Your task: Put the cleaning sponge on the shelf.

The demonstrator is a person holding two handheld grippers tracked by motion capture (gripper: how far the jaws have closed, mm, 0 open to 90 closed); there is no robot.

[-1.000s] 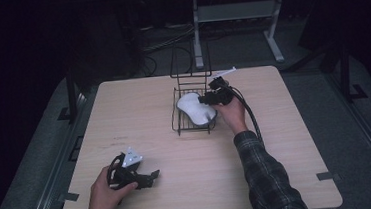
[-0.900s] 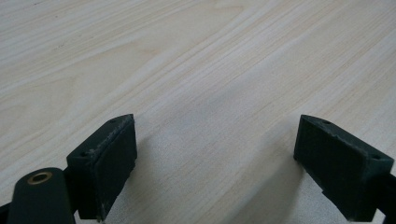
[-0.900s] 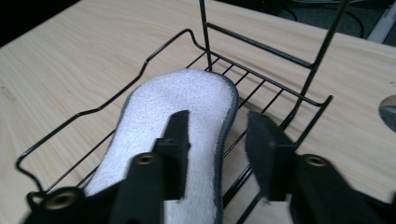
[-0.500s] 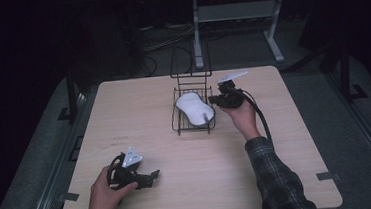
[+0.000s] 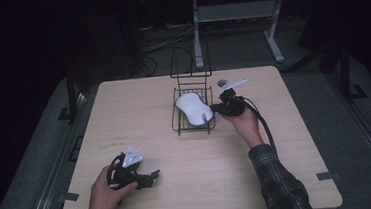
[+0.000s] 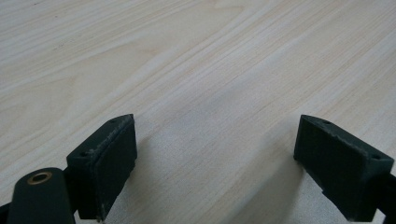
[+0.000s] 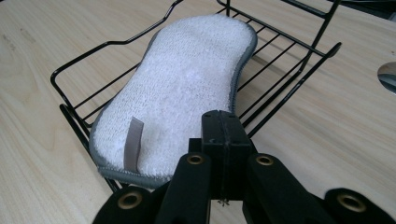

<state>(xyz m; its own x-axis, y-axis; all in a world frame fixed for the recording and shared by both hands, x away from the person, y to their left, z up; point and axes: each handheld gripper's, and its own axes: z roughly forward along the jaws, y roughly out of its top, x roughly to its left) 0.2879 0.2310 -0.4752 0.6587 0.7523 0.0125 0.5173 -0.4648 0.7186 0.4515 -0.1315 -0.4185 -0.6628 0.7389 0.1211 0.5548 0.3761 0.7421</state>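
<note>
A white sponge-like pad (image 5: 193, 108) with a grey edge and a small grey loop lies in a black wire basket (image 5: 177, 126) at the middle of the table. My right gripper (image 5: 215, 108) is just right of the basket, pointing at it. In the right gripper view the jaws (image 7: 224, 126) are pressed together with nothing between them, just short of the pad (image 7: 187, 88) and the basket's rim (image 7: 74, 70). My left gripper (image 5: 153, 176) rests near the front left of the table; its jaws (image 6: 215, 149) stand wide open over bare wood.
The basket's tall wire back (image 5: 190, 59) rises at its far side. A small shiny round thing (image 7: 387, 74) lies on the table beyond the basket. A metal stand (image 5: 196, 28) and cables are on the dark floor behind the table.
My right gripper has drawn back to the right, from over the pad to beside the basket. The pad stays in the basket. The left hand has not moved.
</note>
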